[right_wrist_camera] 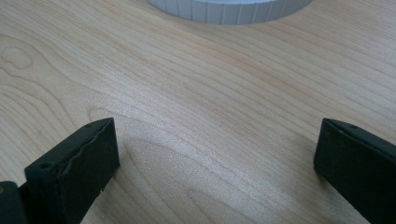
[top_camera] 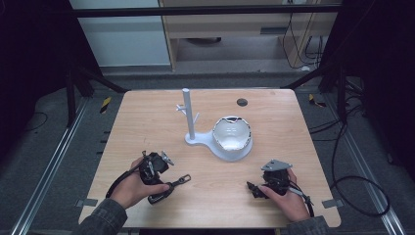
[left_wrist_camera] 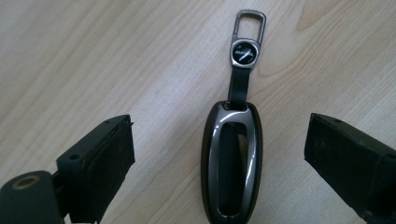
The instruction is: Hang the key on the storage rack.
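The key fob (left_wrist_camera: 232, 163) lies flat on the table (top_camera: 147, 117), its strap and metal clip (left_wrist_camera: 250, 23) pointing away from you, between your left gripper's (left_wrist_camera: 219, 154) wide-open jaws, neither pad touching it. Your right gripper (right_wrist_camera: 217, 158) is spread wide over bare wood, holding nothing, near the white stand (right_wrist_camera: 229, 9).

Two hand-held grippers, each on one of the person's hands, above grey plaid sleeves at the near edge. The left gripper (top_camera: 157, 177) is a black body of brackets and small metal parts, with a thick black cable (top_camera: 122, 180) looping from its side. The right gripper (top_camera: 255, 190) is also black and carries a grey three-cornered plate (top_camera: 276, 165) on top, with a black cable trailing past the wrist. Up close, each gripper has two blocky matte black jaws with squared ends; a round brass-coloured ring sits on one left jaw's base.
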{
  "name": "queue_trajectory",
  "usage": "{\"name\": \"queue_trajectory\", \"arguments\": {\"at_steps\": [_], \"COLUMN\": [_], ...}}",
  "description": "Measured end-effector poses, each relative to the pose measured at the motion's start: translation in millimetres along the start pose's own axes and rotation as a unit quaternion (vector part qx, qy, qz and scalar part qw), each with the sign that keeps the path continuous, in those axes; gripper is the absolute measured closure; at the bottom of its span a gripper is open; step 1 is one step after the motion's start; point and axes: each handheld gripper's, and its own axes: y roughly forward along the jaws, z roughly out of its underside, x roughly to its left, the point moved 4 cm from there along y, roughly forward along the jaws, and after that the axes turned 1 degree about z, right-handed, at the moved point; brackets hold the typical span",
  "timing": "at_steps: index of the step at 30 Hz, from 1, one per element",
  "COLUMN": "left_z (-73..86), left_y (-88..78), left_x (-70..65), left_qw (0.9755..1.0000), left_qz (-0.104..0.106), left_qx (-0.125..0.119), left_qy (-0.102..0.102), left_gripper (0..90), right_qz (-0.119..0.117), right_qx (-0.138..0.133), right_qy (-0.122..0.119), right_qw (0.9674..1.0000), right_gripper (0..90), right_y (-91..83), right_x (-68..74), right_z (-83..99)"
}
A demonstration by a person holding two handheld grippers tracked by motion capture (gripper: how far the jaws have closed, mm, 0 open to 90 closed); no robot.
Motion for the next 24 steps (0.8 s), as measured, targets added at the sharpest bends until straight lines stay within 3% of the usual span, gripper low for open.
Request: {"name": "queue_trajectory", "arguments": {"at_steps": [7, 24], "left_z": [8.1, 17.5], "left_y": [20.2, 31.4], "left_x": [-5.7, -0.8], "left_qw": [0.9993, 0.9974], "left_qz": [0.016, 0.031], "left_qx": [0.031, 0.064], "left_qy": [0.009, 0.012], "left_gripper": [13.4, 24.9], "right_qz": [0.000, -0.001], "right_qx": [0.000, 0.000], "right_qy": [0.000, 0.000], "right_qw": [1.0000, 1.0000], "right_gripper": [0.4, 0.4], "right_y": [0.0, -0.1], "right_x": [0.0, 0.1], "right_z": [0.0, -0.1]}}
